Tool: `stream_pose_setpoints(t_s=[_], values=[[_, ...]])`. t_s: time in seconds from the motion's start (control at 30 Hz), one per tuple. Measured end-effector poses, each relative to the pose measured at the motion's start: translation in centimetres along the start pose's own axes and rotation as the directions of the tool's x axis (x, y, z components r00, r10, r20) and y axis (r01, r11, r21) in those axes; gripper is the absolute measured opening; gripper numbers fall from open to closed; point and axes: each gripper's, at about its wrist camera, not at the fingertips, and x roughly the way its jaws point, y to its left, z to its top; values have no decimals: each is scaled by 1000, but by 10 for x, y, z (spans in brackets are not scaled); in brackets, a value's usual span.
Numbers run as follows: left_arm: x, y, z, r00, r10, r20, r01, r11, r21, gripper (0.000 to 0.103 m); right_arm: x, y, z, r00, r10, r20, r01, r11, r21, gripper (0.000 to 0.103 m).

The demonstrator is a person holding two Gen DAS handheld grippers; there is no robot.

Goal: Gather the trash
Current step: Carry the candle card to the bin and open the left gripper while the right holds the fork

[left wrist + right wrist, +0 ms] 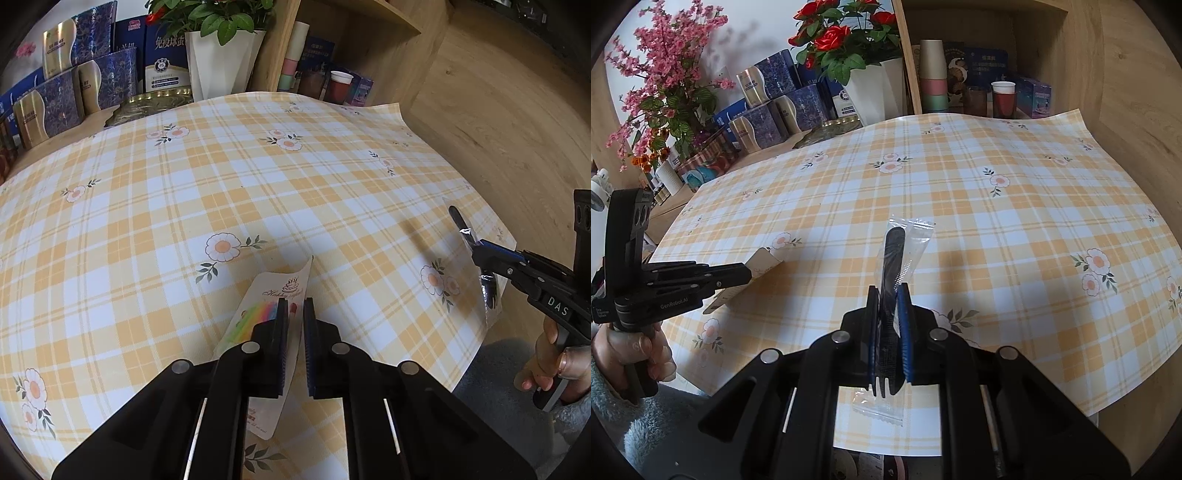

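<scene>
While both tools hang over the near edge of the worktop (1015, 221) with its yellow plaid, flower-printed cloth, each is already loaded. The right tool (888, 295) is clamped on a clear plastic wrapper holding a black fork (905, 254), its long axis pointing away toward the far edge. The left tool (295, 310) pinches a white printed card sleeve with a rainbow stripe (275, 295), likewise pointing away; no bin is visible.

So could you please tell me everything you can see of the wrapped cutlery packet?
The packet is a clear, crinkly plastic sleeve with serrated ends, holding black plastic cutlery: fork tines show at its near end. The right gripper is shut on its middle, holding it tilted above the checked tablecloth, far end raised. Only the blue pads touch it.
</scene>
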Motion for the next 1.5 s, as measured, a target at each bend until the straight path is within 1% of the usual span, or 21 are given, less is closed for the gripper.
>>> stream_pose_setpoints(t_s=[0.07,0.13,0.2,0.27,0.43,0.57,0.73,0.97,1.1,1.27,1.37,1.5], values=[[-5,-2,-1,1000,0,13,0,1000,6,6,-2,1,0,1000,2,2,-2,1000,-3,14],[-15,-6,0,999,6,40,-7,1000,16,0,-4,1,1,1000,3,6,-3,1000,-7,14],[-25,-9,1,998,4,61,-6,1000,22,1,-6,2,1,1000,4,10,-3,1000,-7,14],[-35,-15,3,997,8,79,-12,999,47,1,-8,3,2,1000,5,15,-5,1000,-6,14],[-53,-25,2,995,-14,99,6,997,75,1,-14,8,2,1000,3,17,-3,1000,-15,14],[-69,-35,-1,993,-37,115,26,995,99,1,-27,14,2,999,2,34,-1,999,-36,14],[-88,-45,-10,988,-79,135,66,993,97,1,-40,19,-2,999,5,44,-3,999,-41,14],[-111,-56,-35,980,-139,141,127,988,89,1,-60,27,-15,998,19,52,-16,998,-55,14],[-123,-63,-57,976,-174,130,164,982,91,1,-71,33,-26,998,32,50,-28,997,-72,14],[-131,-73,-90,976,-198,90,189,977,102,1,-77,38,-38,998,51,46,-47,996,-75,14],[-127,-75,-112,978,-203,48,198,975,97,1,-79,41,-46,998,59,38,-56,995,-80,14],[-109,-75,-140,981,-192,-27,194,977,89,1,-78,41,-57,998,63,24,-61,995,-83,14]])
